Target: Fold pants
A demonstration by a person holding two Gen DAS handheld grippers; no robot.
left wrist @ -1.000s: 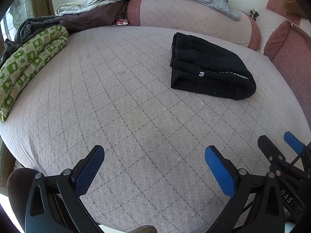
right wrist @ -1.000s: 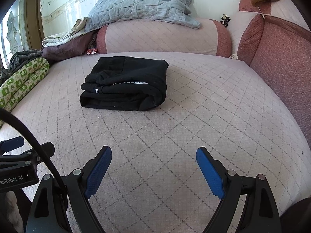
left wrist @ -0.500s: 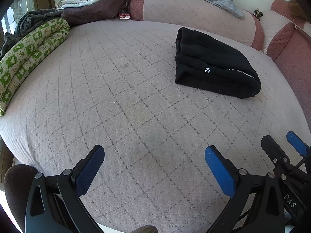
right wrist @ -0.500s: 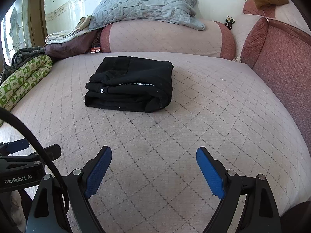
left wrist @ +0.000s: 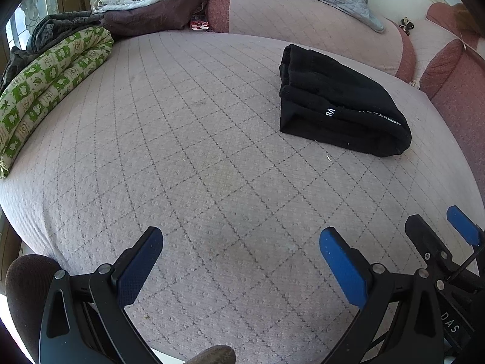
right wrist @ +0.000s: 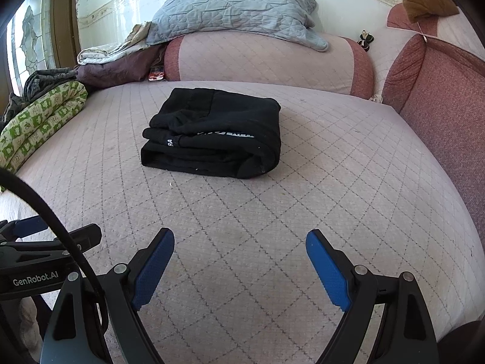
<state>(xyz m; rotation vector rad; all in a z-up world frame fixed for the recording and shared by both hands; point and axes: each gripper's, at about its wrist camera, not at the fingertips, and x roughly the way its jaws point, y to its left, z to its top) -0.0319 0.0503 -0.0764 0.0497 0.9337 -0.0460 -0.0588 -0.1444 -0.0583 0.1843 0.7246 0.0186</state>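
The black pants [left wrist: 336, 103] lie folded into a compact stack on the quilted pink bed, with white lettering along one edge. In the right wrist view the pants [right wrist: 215, 133] sit in the middle of the bed, well ahead of my fingers. My left gripper [left wrist: 241, 242] is open and empty, low over the near part of the bed, with the pants far off to its upper right. My right gripper [right wrist: 239, 244] is open and empty, short of the pants. The right gripper also shows in the left wrist view [left wrist: 436, 233].
A rolled green patterned blanket [left wrist: 45, 85] lies along the bed's left edge with dark clothes behind it. A pink bolster [right wrist: 266, 60] with a grey quilted pillow [right wrist: 233, 6] on top lines the back. A red padded side [right wrist: 439, 97] bounds the right.
Both grippers have moved a little forward toward the pants, which sit slightly lower and larger in both views. The pants have not moved. Both grippers stay open.
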